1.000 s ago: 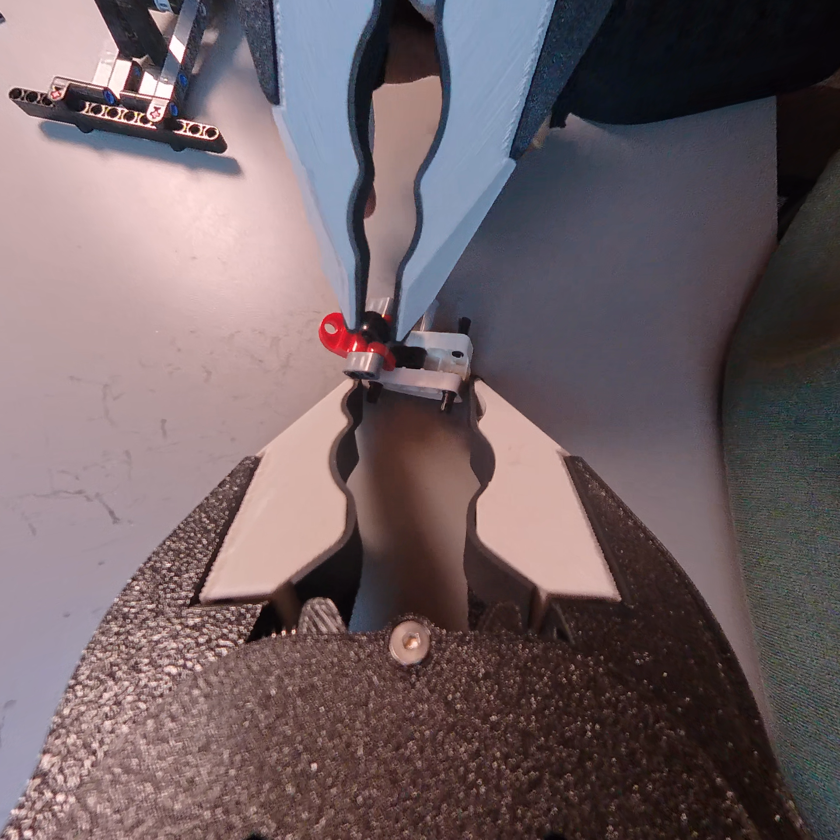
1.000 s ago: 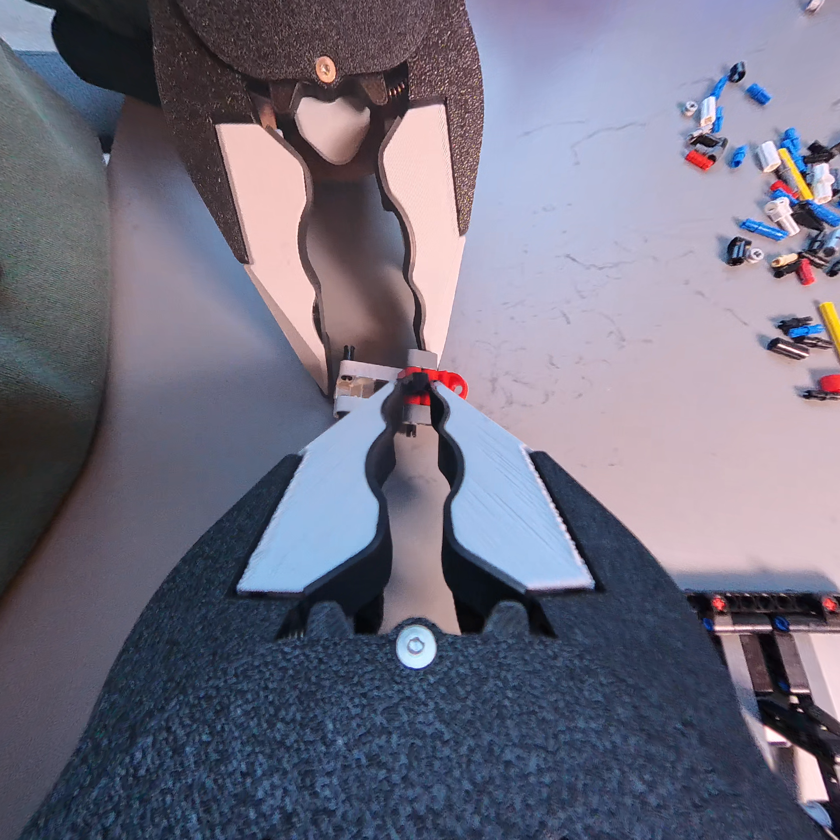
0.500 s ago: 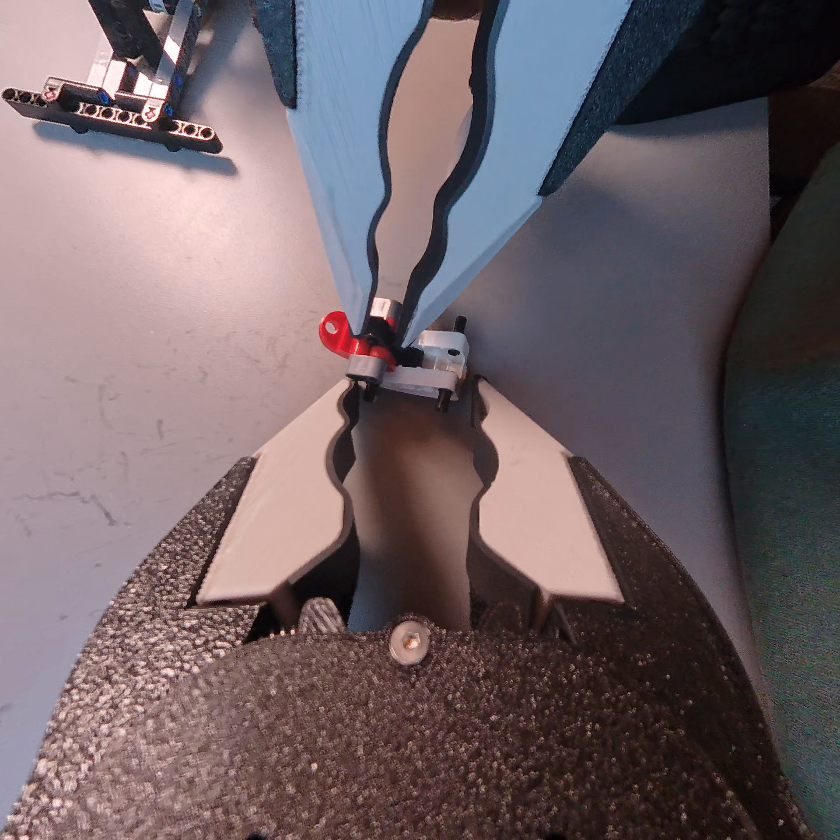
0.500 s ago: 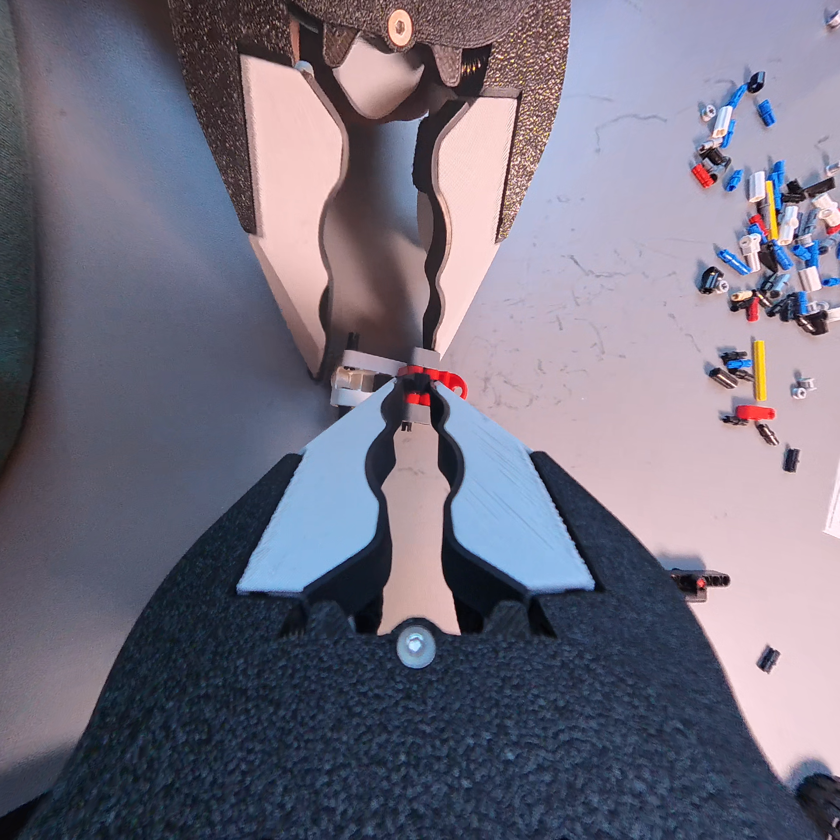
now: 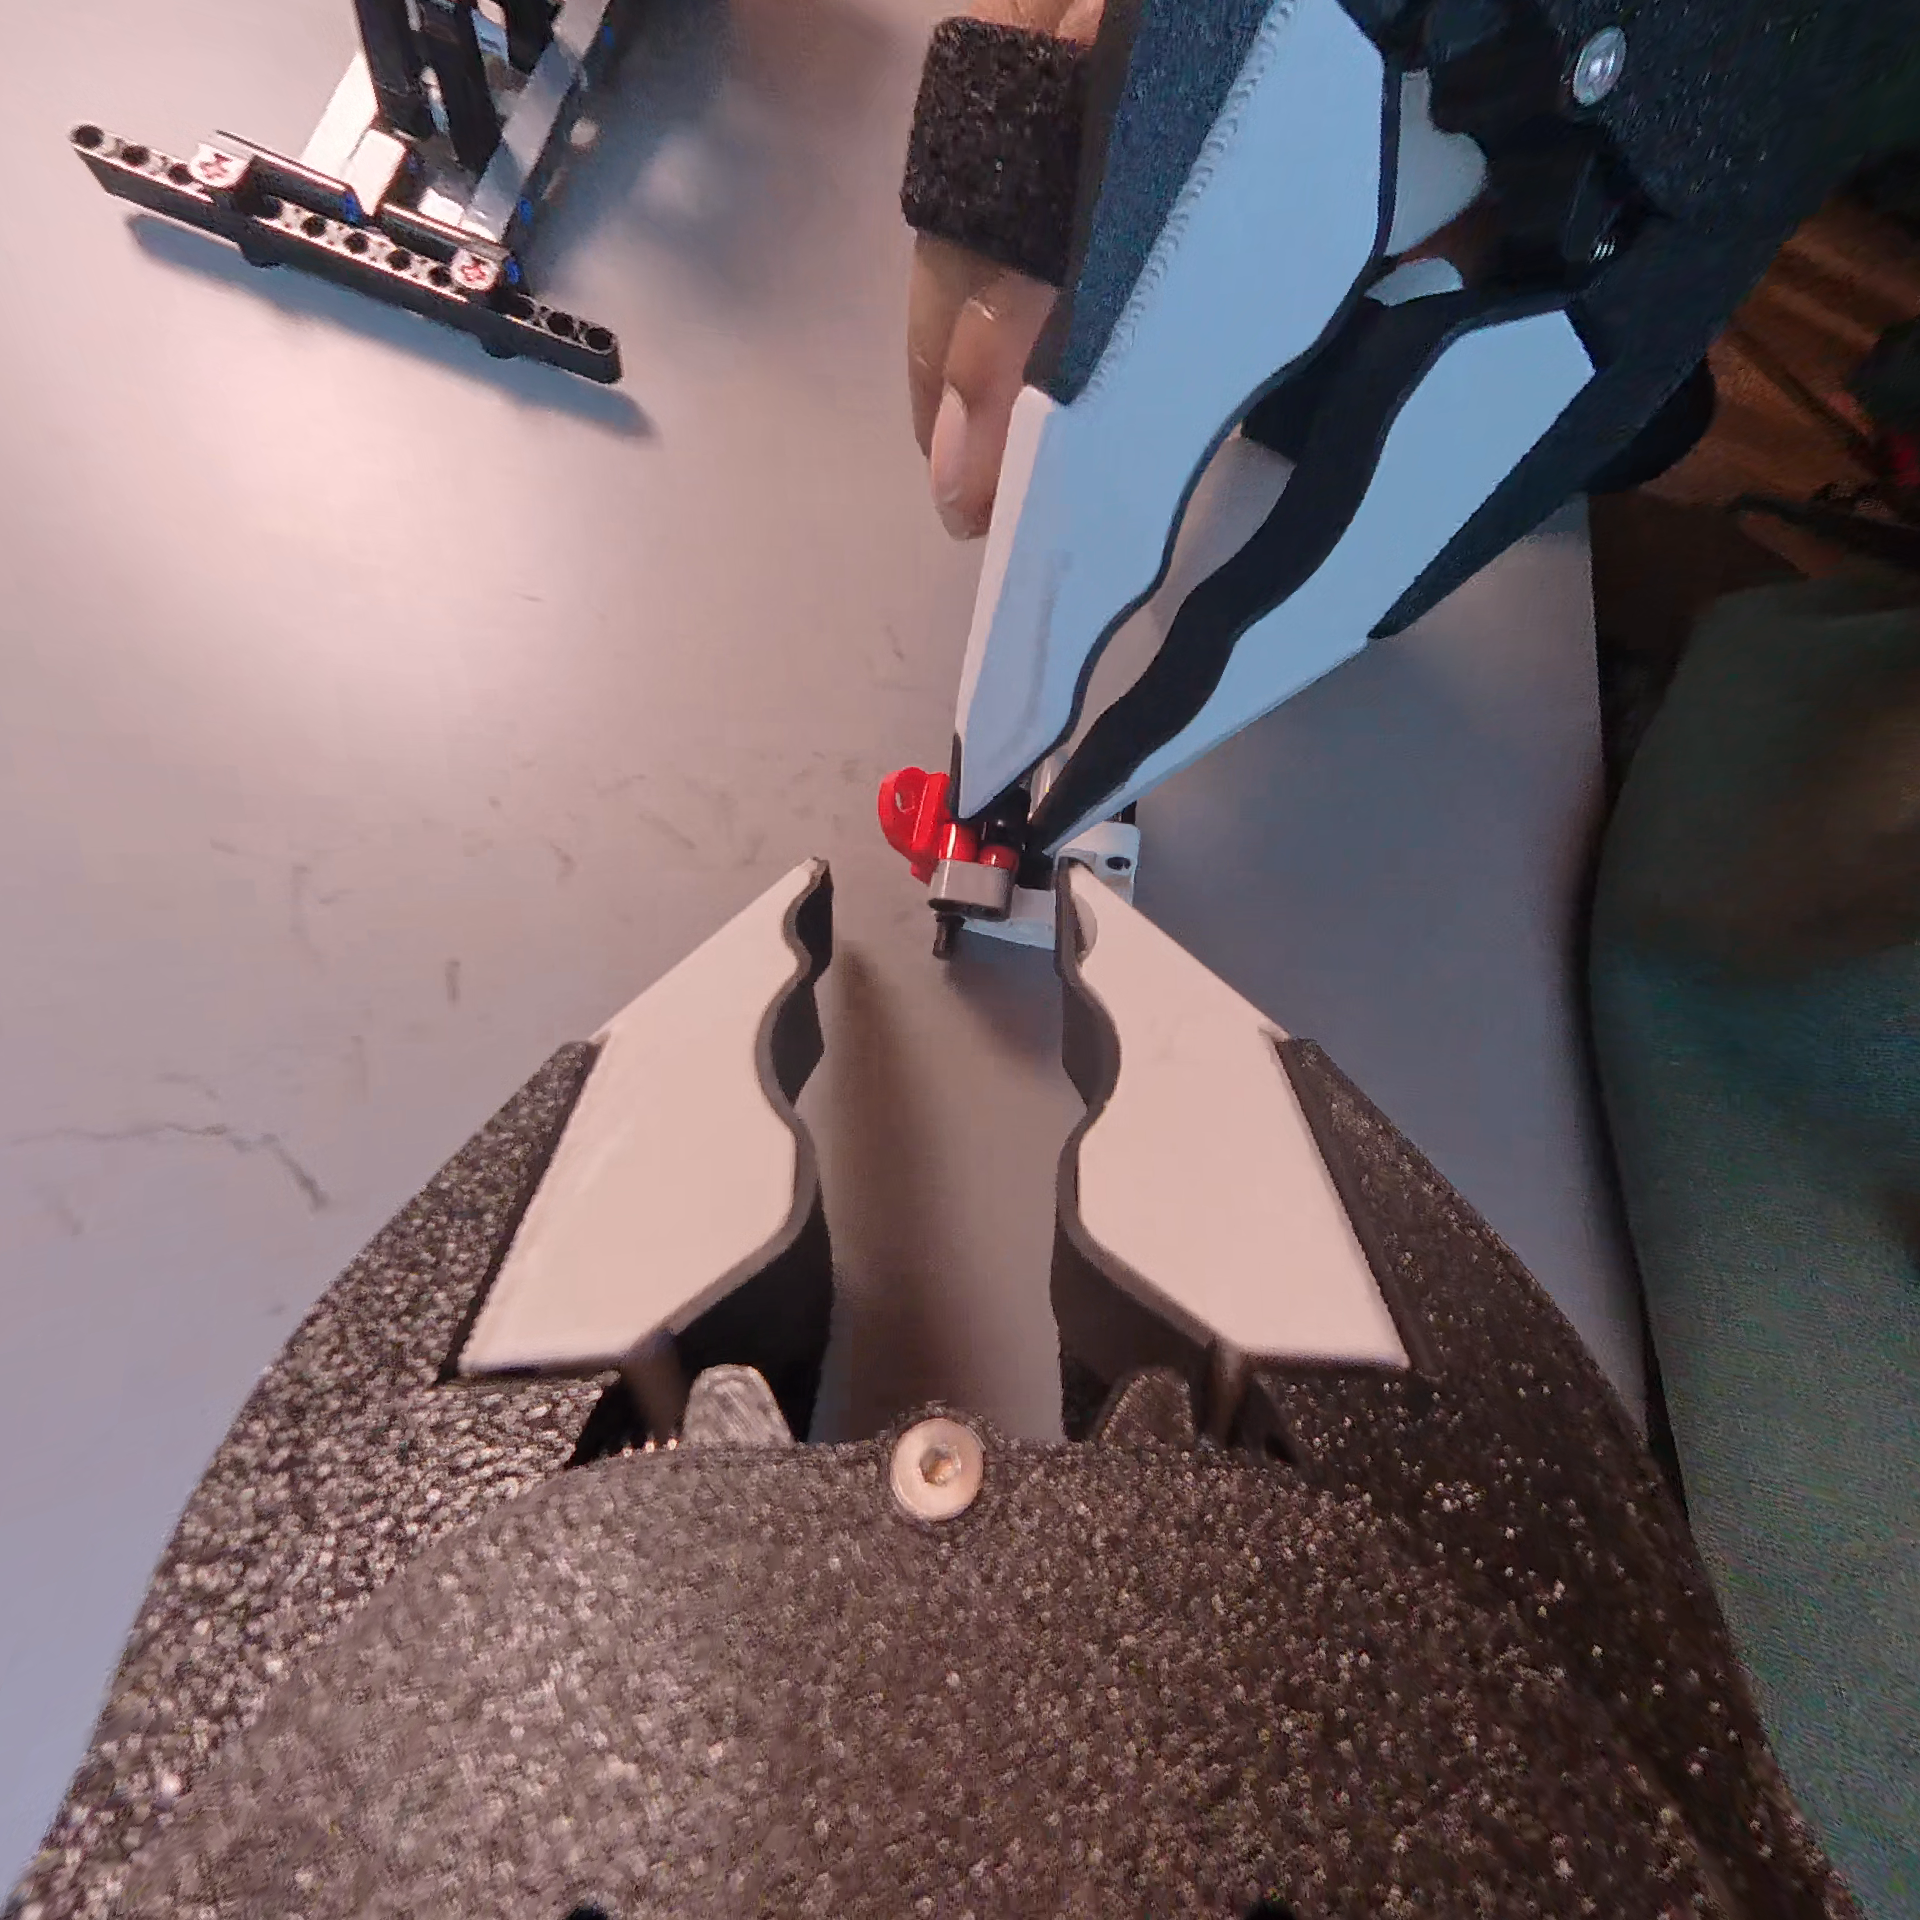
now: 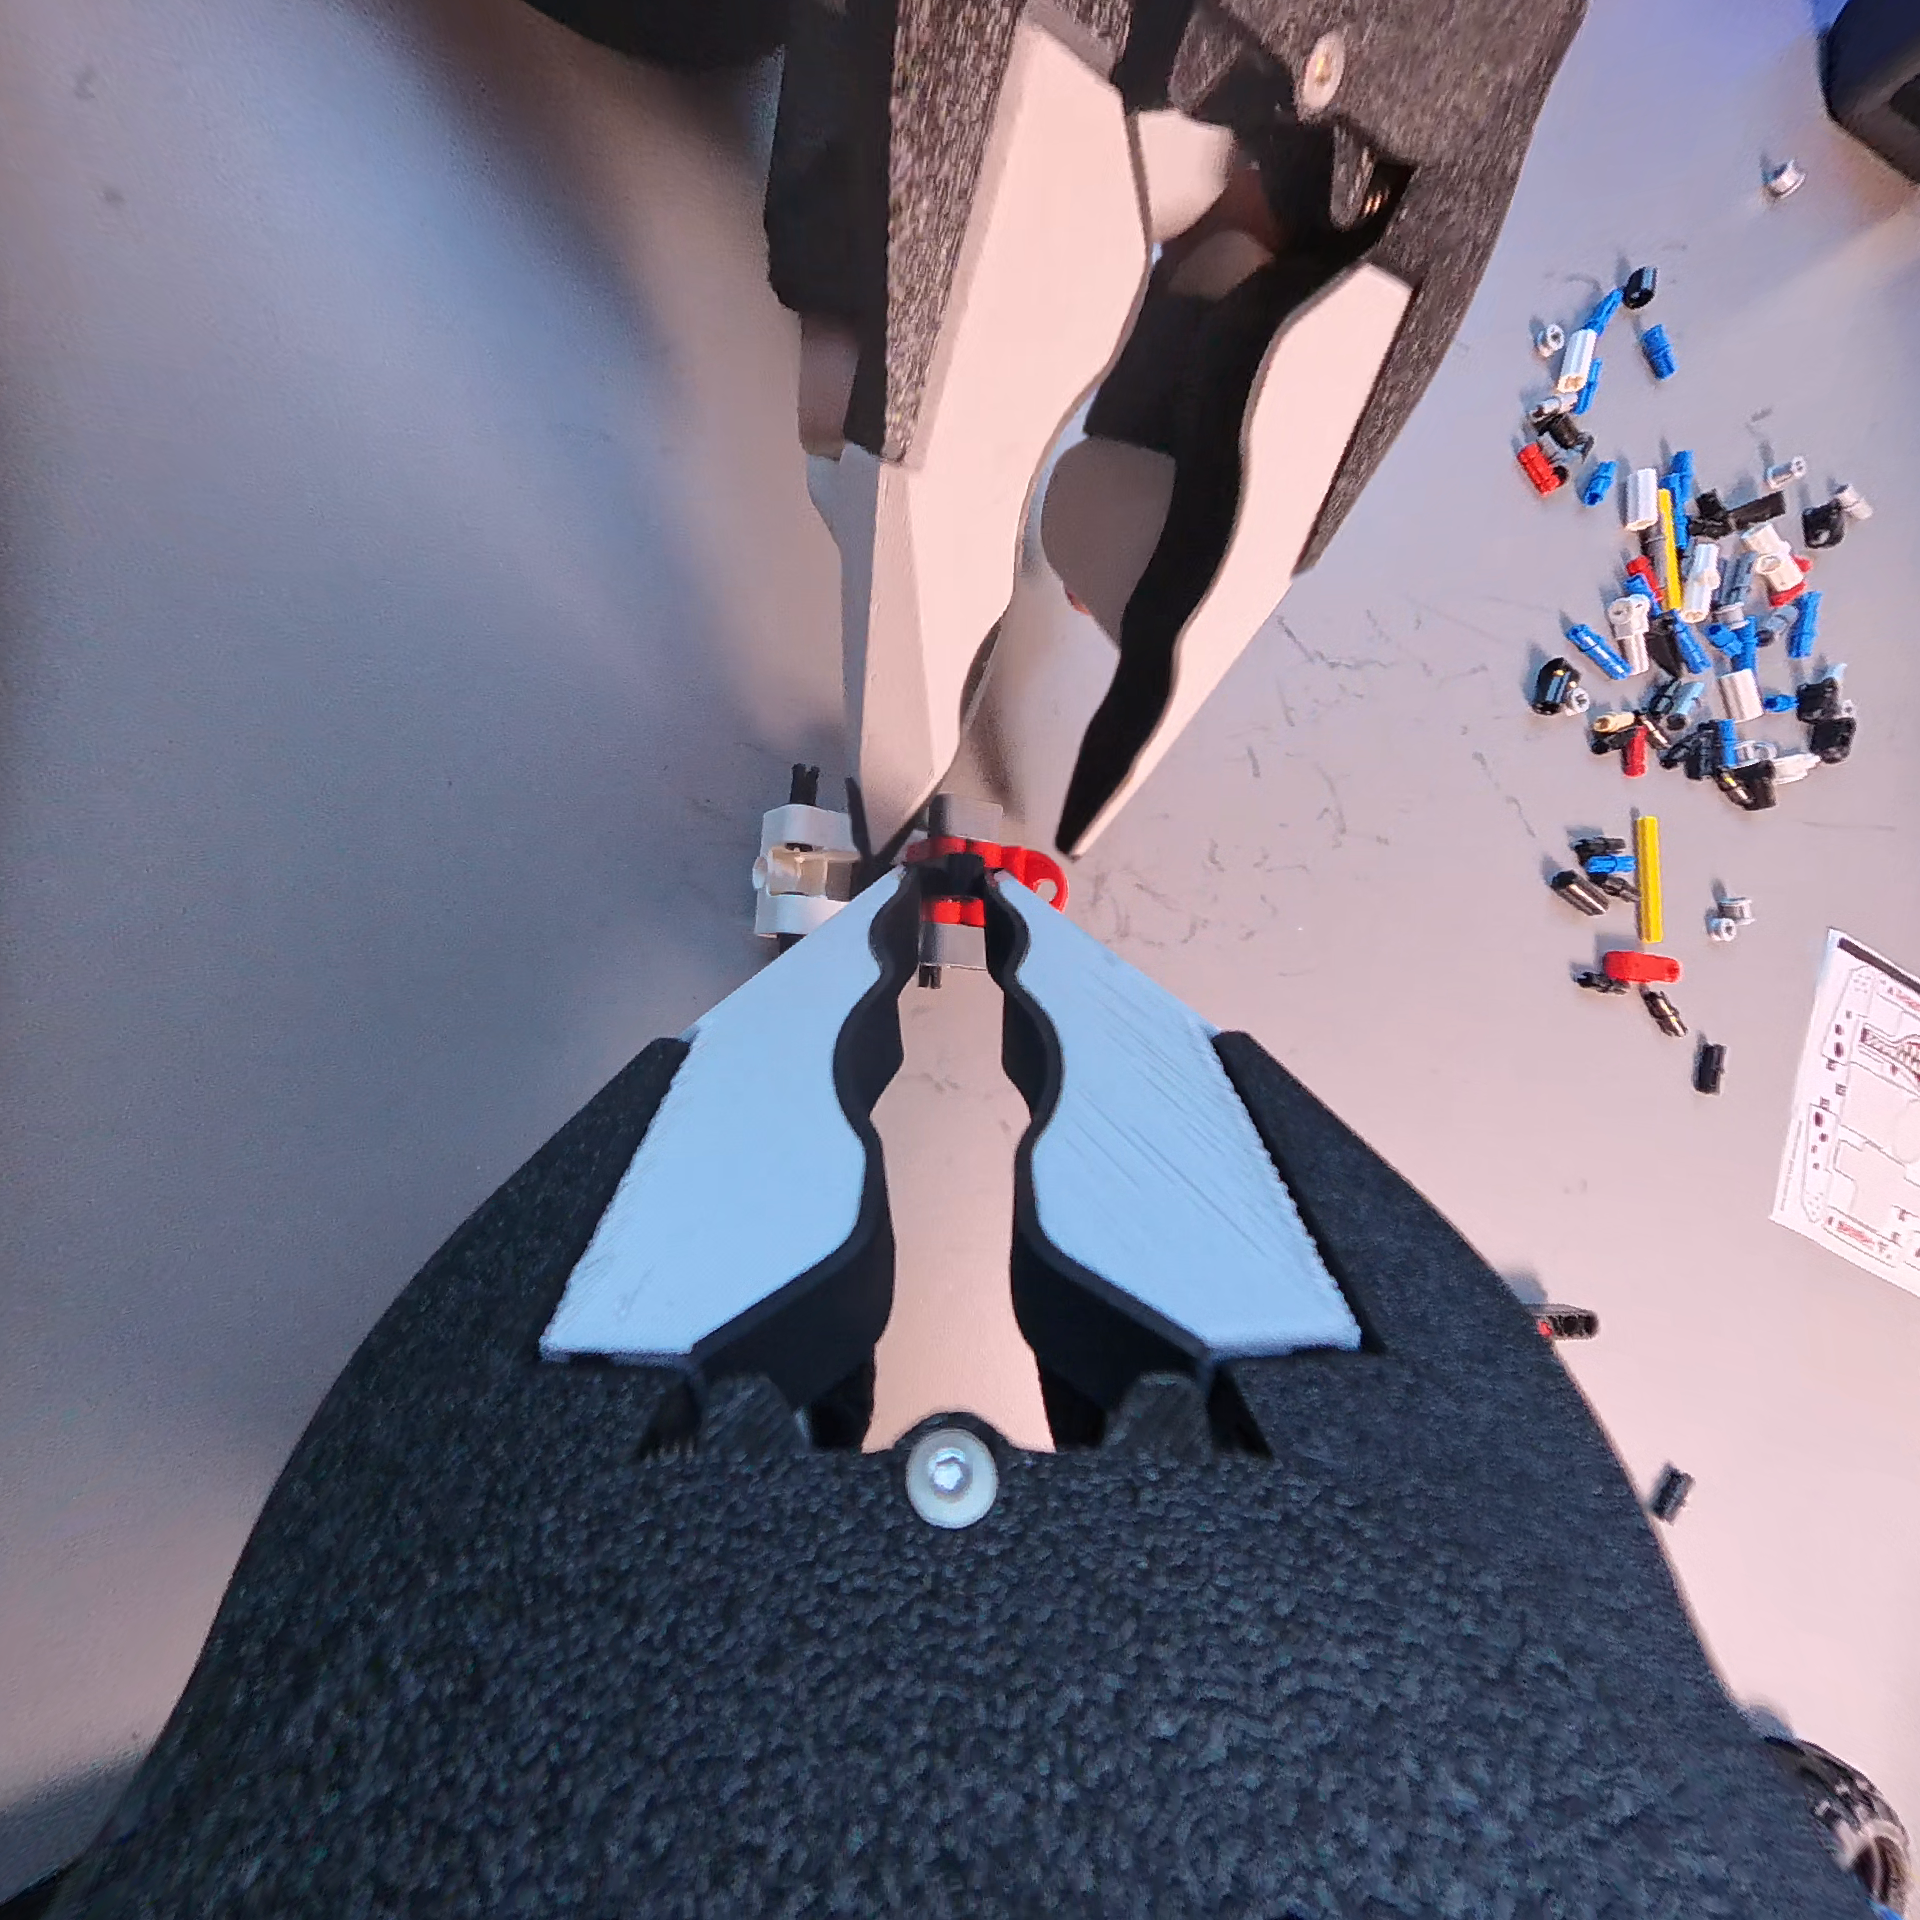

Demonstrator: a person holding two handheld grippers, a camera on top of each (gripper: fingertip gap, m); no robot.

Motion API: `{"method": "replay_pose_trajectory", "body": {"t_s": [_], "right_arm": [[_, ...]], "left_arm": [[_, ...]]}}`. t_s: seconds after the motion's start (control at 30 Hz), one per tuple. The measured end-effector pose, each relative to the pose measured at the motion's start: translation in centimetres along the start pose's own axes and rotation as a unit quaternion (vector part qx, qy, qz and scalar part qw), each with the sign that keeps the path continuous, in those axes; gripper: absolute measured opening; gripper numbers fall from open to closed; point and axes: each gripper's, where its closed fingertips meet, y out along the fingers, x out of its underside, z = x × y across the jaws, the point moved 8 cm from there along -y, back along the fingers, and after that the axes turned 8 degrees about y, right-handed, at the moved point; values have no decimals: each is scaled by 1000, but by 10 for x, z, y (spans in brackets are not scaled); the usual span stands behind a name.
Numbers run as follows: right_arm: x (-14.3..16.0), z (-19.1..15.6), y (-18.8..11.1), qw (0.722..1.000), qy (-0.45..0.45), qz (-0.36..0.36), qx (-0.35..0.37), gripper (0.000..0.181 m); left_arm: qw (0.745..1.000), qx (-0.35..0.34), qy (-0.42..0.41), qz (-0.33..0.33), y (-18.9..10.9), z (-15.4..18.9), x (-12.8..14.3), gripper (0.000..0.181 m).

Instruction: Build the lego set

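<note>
Two hand-held grippers meet tip to tip over a grey table [image 5: 312,675]. Between them sits a small lego piece [image 6: 940,883] of red, grey, white and black parts, near the middle of both views.

The right gripper [image 6: 948,896] has its jaws narrowed and clamped on the red and grey part of the piece. The left gripper [image 5: 940,894] has its jaws spread wide; one fingertip sits against the white end of the piece, the other stands clear, so it grips nothing.

A partly built black and grey frame [image 5: 395,197] stands at the far left of the left view. Loose lego parts [image 6: 1704,623] lie scattered at the right of the right view, with a printed instruction sheet [image 6: 1860,1122] nearer.

With only one narrow grip on it, the piece could twist or pop free if pushed sideways, and its small black pins could slip out and roll away.

Whether the piece rests on the table or hangs just above it cannot be told. The right gripper's tips cover the joint between the parts. A fingertip [image 5: 961,416] in a black band shows beside the right gripper; the rest of the hand is cut off.
</note>
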Motion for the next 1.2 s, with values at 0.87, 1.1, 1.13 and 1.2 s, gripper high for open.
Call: {"method": "replay_pose_trajectory", "body": {"t_s": [0.87,1.1,1.13,1.2], "right_arm": [[39,-12,-6,994,60,63,-68,9],[36,-10,-5,995,58,48,-68,5],[35,-10,-5,995,62,42,-68,5],[34,-10,-5,995,68,28,-66,5]], "left_arm": [[996,69,-40,-29,9,0,1,21],[996,73,-43,-28,10,-1,1,20],[996,76,-46,-28,10,-1,1,20],[994,91,-60,-31,10,-3,1,21]]}}
